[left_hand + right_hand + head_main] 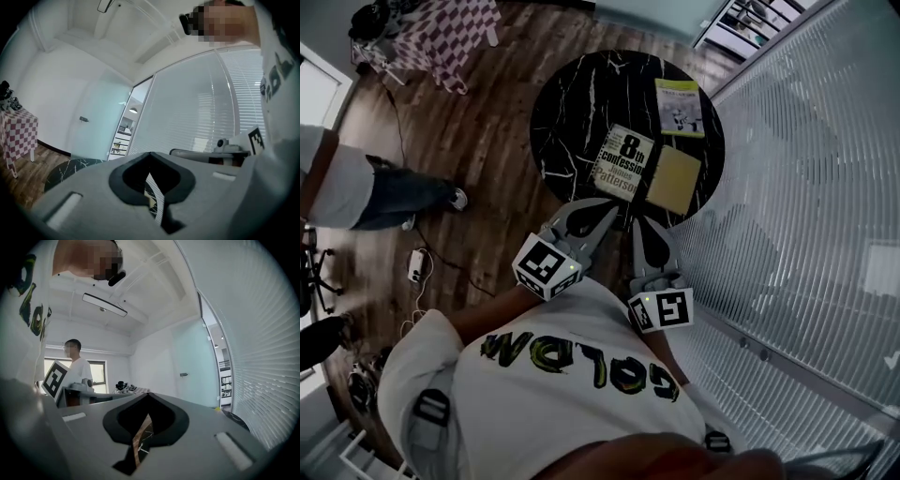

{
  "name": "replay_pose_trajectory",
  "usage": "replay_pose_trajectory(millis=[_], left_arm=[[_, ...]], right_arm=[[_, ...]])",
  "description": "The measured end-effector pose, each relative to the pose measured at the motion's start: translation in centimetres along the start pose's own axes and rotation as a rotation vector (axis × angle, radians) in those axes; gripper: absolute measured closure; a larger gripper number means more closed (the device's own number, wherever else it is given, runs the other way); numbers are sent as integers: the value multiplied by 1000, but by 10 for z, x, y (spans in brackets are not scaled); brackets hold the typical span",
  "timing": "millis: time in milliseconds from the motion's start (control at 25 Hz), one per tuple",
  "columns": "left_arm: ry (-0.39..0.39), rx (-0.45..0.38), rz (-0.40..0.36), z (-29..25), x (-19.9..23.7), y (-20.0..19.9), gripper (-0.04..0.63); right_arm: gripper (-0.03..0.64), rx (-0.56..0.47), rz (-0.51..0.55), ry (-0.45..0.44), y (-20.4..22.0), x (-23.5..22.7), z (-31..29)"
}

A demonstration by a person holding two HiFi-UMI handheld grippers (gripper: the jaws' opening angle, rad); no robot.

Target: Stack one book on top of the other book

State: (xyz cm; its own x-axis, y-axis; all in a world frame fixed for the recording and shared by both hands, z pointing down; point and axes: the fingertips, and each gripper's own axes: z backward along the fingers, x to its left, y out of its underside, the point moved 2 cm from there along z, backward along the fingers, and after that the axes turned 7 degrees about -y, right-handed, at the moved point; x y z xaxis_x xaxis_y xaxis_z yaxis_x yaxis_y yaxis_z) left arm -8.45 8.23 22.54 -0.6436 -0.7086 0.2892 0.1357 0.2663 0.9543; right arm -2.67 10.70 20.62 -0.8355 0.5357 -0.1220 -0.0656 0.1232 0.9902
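Note:
A round black marble table [572,103] stands ahead of me in the head view. On it lie a book with "8th confession" on its cover [623,161], a plain tan book [675,178] right beside it, and a yellow-green book [679,106] farther back. My left gripper [606,210] is shut and empty, its tips at the table's near edge just short of the printed book. My right gripper [640,226] is also shut and empty, close beside it, below the tan book. In both gripper views the grey jaws [150,154] [149,394] are closed together.
A glass wall with blinds [806,187] runs along the right, close to the table. A person [356,187] stands on the wood floor at left. A checkered-cloth table [450,33] is at the back left. Cables and a plug strip [417,267] lie on the floor.

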Motion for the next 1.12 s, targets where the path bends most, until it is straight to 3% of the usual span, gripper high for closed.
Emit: replay_pose_trajectory(millis=[560, 1120], left_arm=[[17, 34, 19, -33, 96, -20, 594], [29, 56, 24, -63, 88, -18, 594]], right_arm=[[615, 49, 12, -8, -3, -12, -102], [614, 45, 1, 20, -6, -45, -97]])
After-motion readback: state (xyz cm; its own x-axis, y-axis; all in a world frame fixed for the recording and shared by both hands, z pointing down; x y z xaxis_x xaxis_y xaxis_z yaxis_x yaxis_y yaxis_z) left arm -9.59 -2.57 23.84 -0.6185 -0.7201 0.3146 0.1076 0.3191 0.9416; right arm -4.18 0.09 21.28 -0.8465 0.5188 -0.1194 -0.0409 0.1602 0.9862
